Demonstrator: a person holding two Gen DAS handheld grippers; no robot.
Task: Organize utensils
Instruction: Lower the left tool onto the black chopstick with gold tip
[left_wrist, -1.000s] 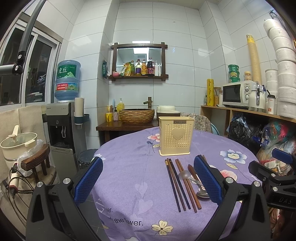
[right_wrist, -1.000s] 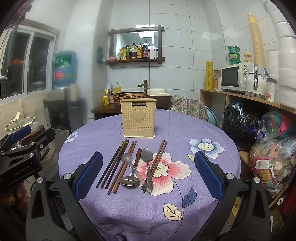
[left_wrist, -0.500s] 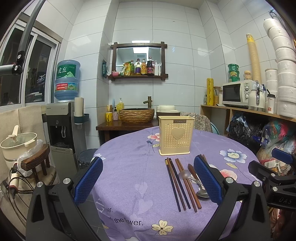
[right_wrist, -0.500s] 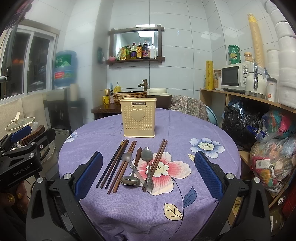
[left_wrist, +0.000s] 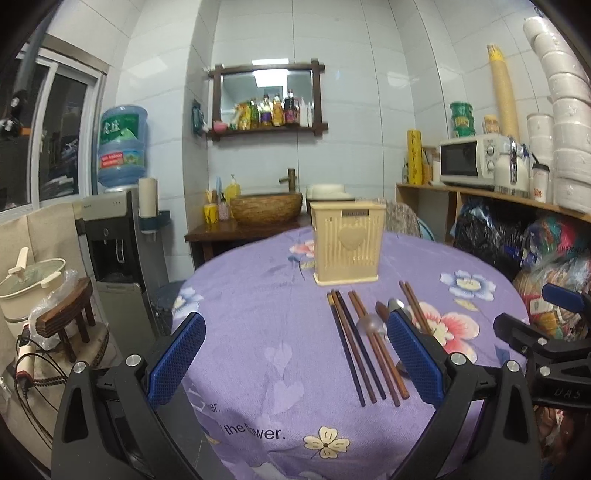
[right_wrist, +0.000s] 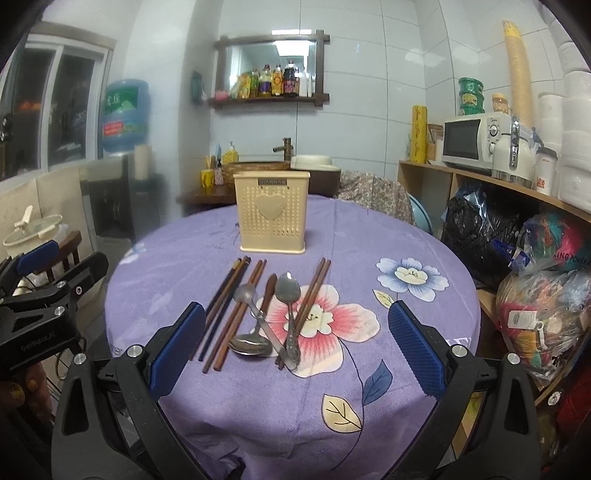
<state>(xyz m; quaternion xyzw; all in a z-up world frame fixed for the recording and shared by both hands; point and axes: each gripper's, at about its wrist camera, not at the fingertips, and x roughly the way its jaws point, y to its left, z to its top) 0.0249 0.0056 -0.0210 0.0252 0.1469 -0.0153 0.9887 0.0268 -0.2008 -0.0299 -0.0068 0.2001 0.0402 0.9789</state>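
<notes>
A cream utensil holder (right_wrist: 272, 216) with a heart on its front stands upright on the round purple-clothed table (right_wrist: 406, 314). In front of it lie several chopsticks (right_wrist: 236, 314), another pair (right_wrist: 310, 299) further right, and between them metal spoons (right_wrist: 290, 295) and a brown spoon (right_wrist: 267, 295). My right gripper (right_wrist: 295, 321) hovers open over the near end of these utensils, holding nothing. In the left wrist view the holder (left_wrist: 347, 245) and chopsticks (left_wrist: 354, 343) sit right of centre. My left gripper (left_wrist: 293, 332) is open and empty, its right finger (left_wrist: 410, 354) partly hiding the spoons.
A water dispenser (left_wrist: 110, 236) and a small wooden stool (left_wrist: 66, 314) stand left of the table. Shelves with a microwave (right_wrist: 472, 142), stacked cups and full bags (right_wrist: 535, 295) line the right side. A basin counter (left_wrist: 258, 221) is behind the table.
Both grippers have edged slightly forward toward the table, so the holder and utensils look a little larger and higher. Both stay open and empty; nothing on the table has moved.
</notes>
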